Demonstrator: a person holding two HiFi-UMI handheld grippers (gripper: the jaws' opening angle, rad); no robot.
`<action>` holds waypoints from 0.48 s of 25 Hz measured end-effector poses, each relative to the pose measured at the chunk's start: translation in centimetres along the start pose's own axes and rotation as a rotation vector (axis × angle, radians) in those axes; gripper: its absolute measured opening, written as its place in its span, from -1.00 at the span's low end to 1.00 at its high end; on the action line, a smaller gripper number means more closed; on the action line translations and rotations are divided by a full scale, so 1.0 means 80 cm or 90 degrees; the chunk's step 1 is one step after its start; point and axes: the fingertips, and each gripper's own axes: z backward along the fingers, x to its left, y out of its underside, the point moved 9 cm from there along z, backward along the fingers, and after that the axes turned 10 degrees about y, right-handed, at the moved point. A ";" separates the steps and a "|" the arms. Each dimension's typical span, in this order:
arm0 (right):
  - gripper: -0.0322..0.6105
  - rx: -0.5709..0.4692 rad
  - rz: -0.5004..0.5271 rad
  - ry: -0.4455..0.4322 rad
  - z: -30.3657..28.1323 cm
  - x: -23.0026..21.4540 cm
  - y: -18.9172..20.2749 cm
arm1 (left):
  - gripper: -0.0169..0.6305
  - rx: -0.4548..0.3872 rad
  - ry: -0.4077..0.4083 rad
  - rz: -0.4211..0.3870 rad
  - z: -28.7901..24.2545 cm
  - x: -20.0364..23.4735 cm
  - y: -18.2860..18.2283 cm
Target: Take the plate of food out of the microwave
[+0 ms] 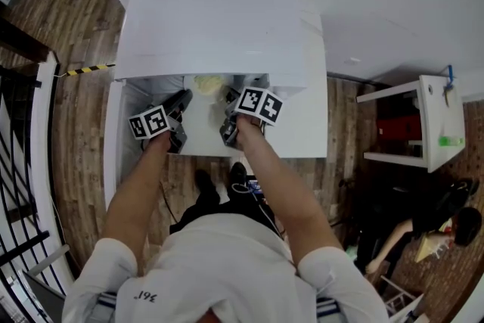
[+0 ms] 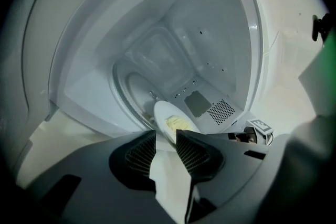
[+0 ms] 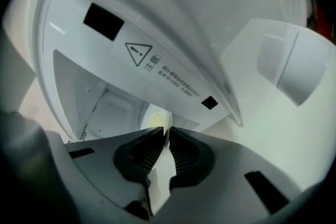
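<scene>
**A:** What does the head view show that the gripper views don't?

**B:** Both arms at once. They stretch forward side by side, with the left hand (image 1: 156,140) and the right hand (image 1: 246,134) close together at the mouth of the white microwave (image 1: 219,26). Only a yellowish patch of the food (image 1: 209,82) shows under its top edge.

**A:** And the plate itself?

**B:** That shows in the left gripper view. The plate (image 2: 167,112) sits at the front of the cavity, just inside the opening. The left gripper (image 2: 166,136) is rolled to one side, so the cavity looks tilted. Its jaws stand wide apart with the plate's near rim showing in the gap, and the pads are off it.

**A:** The right one?

**B:** The right gripper (image 3: 167,132) points downward beneath a warning label (image 3: 139,53). Its jaws are nearly together with a thin pale edge between the tips. That edge looks like the plate's rim pinched there, though the view is cramped.
</scene>
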 end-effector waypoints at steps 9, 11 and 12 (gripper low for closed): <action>-0.79 0.029 -0.021 -0.016 0.006 -0.022 0.009 | -0.61 0.010 0.040 0.024 -0.008 -0.002 0.008; -0.79 0.027 -0.020 -0.018 0.007 -0.023 0.008 | -0.61 0.012 0.029 0.006 -0.007 -0.003 0.003; -0.79 0.027 -0.019 -0.018 0.008 -0.023 0.007 | -0.62 0.015 0.023 -0.004 -0.007 -0.004 0.002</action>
